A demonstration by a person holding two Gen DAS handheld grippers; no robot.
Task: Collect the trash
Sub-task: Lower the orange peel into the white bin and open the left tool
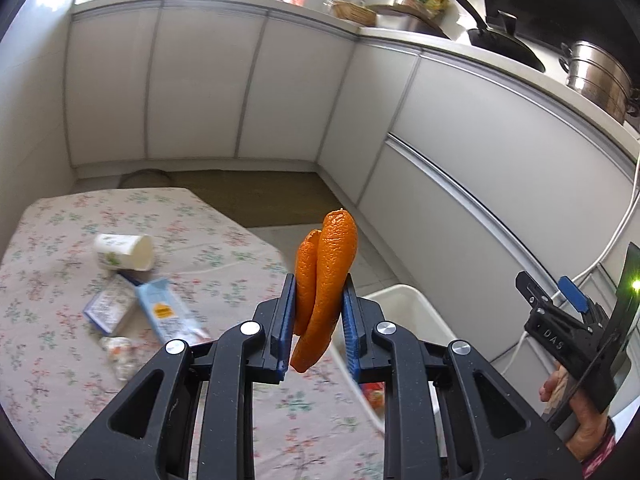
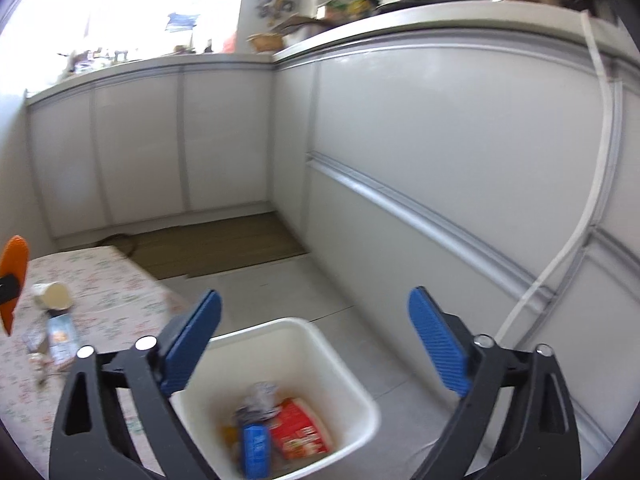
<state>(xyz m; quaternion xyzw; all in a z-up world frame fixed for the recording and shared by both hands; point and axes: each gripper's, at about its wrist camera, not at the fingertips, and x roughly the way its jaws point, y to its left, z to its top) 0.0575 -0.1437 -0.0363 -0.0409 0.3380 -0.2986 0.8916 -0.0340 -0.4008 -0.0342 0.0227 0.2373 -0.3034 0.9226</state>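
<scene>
Orange peel [image 1: 326, 280] clamped in left gripper [image 1: 316, 320] over floral table [image 1: 60, 340]; right gripper [image 2: 316, 344] gapes above bin [image 2: 352, 384].

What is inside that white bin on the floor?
The white bin holds a red packet, a blue wrapper and crumpled grey trash. Anything beneath them is covered.

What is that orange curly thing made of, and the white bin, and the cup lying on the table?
The orange peel looks like citrus rind: dimpled, waxy skin, curled into strips. The white bin seems to be plastic: smooth, slightly glossy walls with rounded corners. The tipped-over cup is probably paper, matte white with a printed pattern, though blur leaves that uncertain.
</scene>
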